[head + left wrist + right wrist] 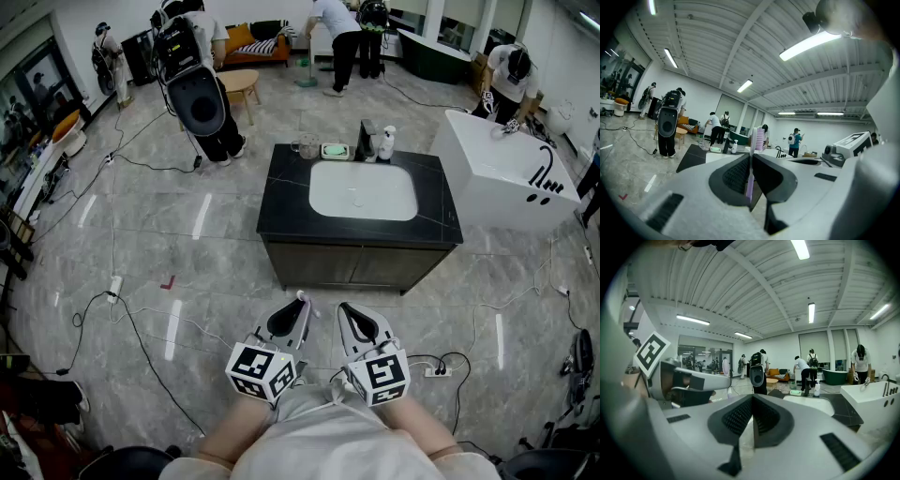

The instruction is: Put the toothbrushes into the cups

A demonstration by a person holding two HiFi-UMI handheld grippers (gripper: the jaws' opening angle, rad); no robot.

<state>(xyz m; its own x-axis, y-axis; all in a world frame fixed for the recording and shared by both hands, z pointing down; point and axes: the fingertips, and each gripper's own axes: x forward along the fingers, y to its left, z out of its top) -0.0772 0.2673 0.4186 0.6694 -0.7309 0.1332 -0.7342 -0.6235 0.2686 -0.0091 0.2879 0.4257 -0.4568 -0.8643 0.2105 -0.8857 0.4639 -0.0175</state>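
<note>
My left gripper (300, 302) is shut on a lilac toothbrush (756, 138), which stands upright between its jaws with the bristle head above the tips. Its head also shows in the right gripper view, as the toothbrush (725, 366) beyond the left gripper's body. My right gripper (345, 309) is shut with nothing between its jaws. Both are held level side by side, well in front of the black vanity counter (281, 202). A clear glass cup (305, 146) and a dark cup (367, 139) stand at the counter's back edge.
A white sink basin (362, 190) fills the counter's middle, with a green soap dish (335, 150) and a white pump bottle (386, 142) behind it. A white bathtub (506, 173) stands to the right. Cables (141, 328) cross the floor. Several people work at the back.
</note>
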